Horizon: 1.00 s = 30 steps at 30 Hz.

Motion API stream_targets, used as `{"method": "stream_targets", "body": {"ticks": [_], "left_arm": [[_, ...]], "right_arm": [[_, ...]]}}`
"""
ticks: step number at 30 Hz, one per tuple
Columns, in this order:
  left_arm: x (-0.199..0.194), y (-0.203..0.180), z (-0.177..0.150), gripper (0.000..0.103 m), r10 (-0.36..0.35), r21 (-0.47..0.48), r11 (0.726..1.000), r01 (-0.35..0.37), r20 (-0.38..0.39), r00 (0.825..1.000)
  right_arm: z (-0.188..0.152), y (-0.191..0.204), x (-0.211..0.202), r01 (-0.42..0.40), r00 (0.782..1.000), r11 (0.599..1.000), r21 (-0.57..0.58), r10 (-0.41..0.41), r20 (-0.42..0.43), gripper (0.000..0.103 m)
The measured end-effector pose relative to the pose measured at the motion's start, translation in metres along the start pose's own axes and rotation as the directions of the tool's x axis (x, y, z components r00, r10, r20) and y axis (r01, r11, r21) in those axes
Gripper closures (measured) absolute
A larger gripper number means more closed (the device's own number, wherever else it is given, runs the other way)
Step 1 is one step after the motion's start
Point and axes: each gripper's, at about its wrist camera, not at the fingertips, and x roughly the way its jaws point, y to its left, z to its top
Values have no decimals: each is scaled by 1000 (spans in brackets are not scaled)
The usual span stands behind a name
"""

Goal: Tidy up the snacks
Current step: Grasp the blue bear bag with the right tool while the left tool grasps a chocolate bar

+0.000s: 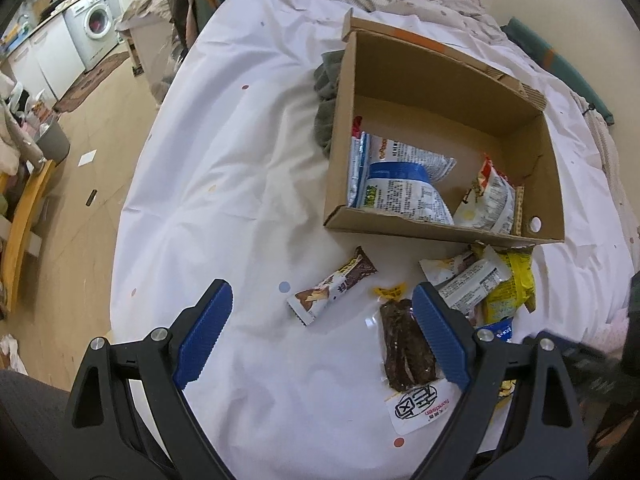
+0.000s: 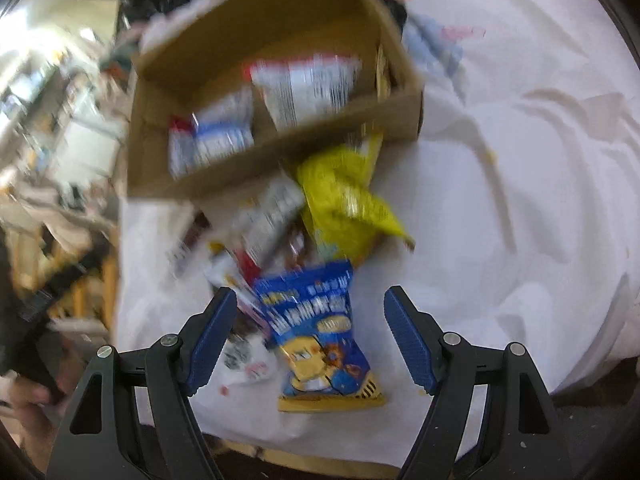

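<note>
On the white-sheeted bed [image 1: 240,168], the cardboard box [image 1: 554,184] sits at about one o'clock in the left wrist view, already holding a few packets. Loose snacks lie in front of its near wall: a chocolate bar wrapper [image 1: 334,286] at twelve o'clock of the left tool [image 1: 322,318], a dark jerky pack [image 1: 406,354] just inside its right finger, and a yellow bag [image 1: 510,288] with other packets piled at two o'clock.

Left tool stands wide and holds nothing. Right tool [image 2: 311,318] is wide too and empty, with a blue snack bag [image 2: 320,332] lying between its fingers but seemingly not touched by the pads; that view is blurred, so contact is hard to judge.

Risks, as I judge them: the soft sheet may bunch between the pads and get pinched along with a flat packet. The jerky pack lies beside the left finger rather than centred, so closing could nudge it aside. The puffy blue bag might slip or crush. Both tools working the same pile could collide.
</note>
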Motion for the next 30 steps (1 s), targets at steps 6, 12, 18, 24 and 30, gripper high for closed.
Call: {"method": "stream_targets", "body": {"ticks": [6,12,18,24,30], "left_arm": [[8,9,3,13,11,-34,999,-12,-29,1000],[14,34,9,13,25,-139,990,-33,-58,998],[21,43,12,13,53,-160,985,-65,-78,996],[39,24,10,13,70,-31,997,-75,-140,988],[59,2,16,14,103,95,992,-87,-187,977]], "right_arm": [[-14,17,53,80,970,991,-106,-102,-220,25],[-21,27,56,165,959,962,-219,-209,-193,61],[-25,13,36,114,976,978,-177,-143,-165,73],[-17,-7,-22,-99,995,992,-83,99,-9,73],[-6,-16,-52,-211,971,977,-39,214,106,73]]}}
